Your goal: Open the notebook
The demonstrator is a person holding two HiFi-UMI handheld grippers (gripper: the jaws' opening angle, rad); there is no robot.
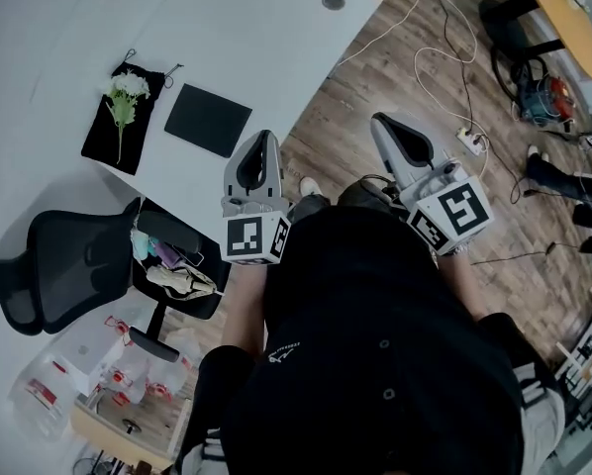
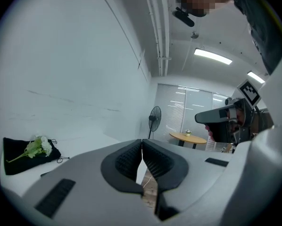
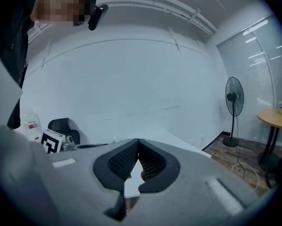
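Observation:
The notebook (image 1: 207, 119) is a closed black cover lying flat on the white table (image 1: 256, 38), close to the table's near edge. My left gripper (image 1: 263, 139) hangs just off that edge, a short way right of the notebook and not touching it. Its jaws are shut with nothing between them, as the left gripper view (image 2: 141, 142) also shows. My right gripper (image 1: 380, 120) is farther right, over the wooden floor, held up in the air. In the right gripper view (image 3: 137, 142) its pads meet and hold nothing.
A black pouch (image 1: 106, 139) with a white flower sprig (image 1: 125, 92) lies left of the notebook. A black office chair (image 1: 68, 265) stands below the table. Cables and a power strip (image 1: 469, 142) cross the wooden floor. A round wooden table (image 1: 573, 8) and a standing fan (image 2: 153, 117) are farther off.

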